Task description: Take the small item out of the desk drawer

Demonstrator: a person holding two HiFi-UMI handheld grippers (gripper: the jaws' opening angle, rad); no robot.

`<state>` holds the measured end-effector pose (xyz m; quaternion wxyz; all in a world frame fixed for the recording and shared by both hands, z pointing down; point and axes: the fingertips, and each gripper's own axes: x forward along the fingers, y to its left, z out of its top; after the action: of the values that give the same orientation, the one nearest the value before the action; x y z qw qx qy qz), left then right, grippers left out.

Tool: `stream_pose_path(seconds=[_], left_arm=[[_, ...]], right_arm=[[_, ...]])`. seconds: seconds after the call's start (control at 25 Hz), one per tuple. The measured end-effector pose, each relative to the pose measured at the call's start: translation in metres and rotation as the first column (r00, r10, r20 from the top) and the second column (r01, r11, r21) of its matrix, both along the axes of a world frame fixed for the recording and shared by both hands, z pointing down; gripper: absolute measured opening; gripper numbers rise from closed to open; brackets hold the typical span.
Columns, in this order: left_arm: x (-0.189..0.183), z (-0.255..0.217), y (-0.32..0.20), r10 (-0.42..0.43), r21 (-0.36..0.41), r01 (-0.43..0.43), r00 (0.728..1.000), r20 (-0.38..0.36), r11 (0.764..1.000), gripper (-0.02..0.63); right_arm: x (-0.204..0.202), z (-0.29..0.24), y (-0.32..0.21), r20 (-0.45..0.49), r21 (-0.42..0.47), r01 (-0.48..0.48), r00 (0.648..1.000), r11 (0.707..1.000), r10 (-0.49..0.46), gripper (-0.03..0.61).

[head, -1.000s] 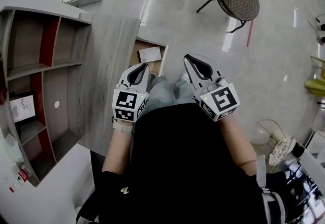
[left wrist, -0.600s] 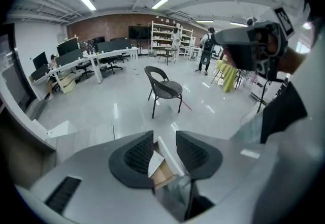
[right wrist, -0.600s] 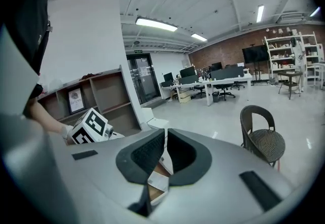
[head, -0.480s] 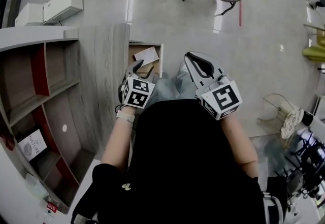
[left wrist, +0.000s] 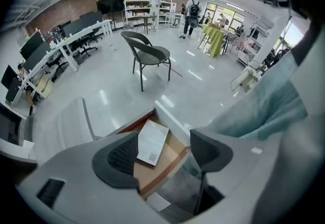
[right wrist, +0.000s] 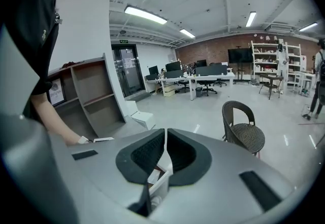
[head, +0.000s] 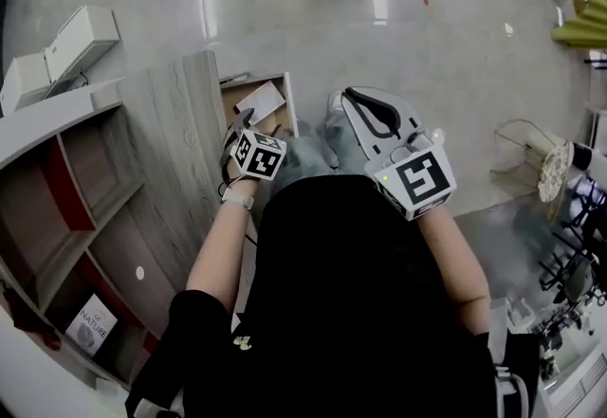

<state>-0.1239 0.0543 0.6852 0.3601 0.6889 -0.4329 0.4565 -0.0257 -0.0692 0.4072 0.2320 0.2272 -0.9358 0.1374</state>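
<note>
Opening above the pulled-out desk drawer (left wrist: 171, 119), the left hand-held gripper (left wrist: 165, 142) had its jaws spreading apart with nothing clamped between the pads. Through the gap showed the small item (left wrist: 152, 141), a flat white packet lying askew on the drawer's brown floor, untouched. It carried a block of fine print and a darker patch near one corner, all too small to read. The right hand-held gripper (right wrist: 165, 142) was raised beside the person's knee with its jaws pressed together, holding nothing. From the head view the drawer (head: 287, 104) stood open at the edge of the wood-grain desk (head: 180, 113), with the packet (head: 259, 101) inside it just ahead of the left hand-held gripper's marker cube. Beyond the desk stood brown and red shelving (head: 76, 208), and in a lower bay sat a white box (head: 92, 326) printed with the word "NATURE" under a smaller line that could not be read. Two white cases (head: 62, 51) lay on the glossy floor, and a dark woven chair (left wrist: 150, 55) stood farther out.
</note>
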Motion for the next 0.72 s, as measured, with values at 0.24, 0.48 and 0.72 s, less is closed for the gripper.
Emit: stream_pose_path(seconds=[0.24, 0.48, 0.72], left_arm=[[-0.014, 0.046, 0.000, 0.055, -0.044, -0.053, 0.998, 0.044, 0.998, 0.335], [-0.007, 0.083, -0.007, 0.223, -0.077, -0.216, 0.969, 0.108, 0.973, 0.370], [-0.006, 0.124, -0.005, 0.290, -0.163, -0.267, 0.947, 0.141, 0.950, 0.393]], right_arm=[[0.011, 0.017, 0.005, -0.072, -0.004, -0.046, 0.996, 0.999, 0.046, -0.003], [0.026, 0.029, 0.009, -0.121, -0.009, -0.101, 0.988, 0.995, 0.099, -0.003], [0.055, 0.035, 0.005, -0.163, -0.032, -0.198, 0.968, 0.980, 0.190, -0.003]])
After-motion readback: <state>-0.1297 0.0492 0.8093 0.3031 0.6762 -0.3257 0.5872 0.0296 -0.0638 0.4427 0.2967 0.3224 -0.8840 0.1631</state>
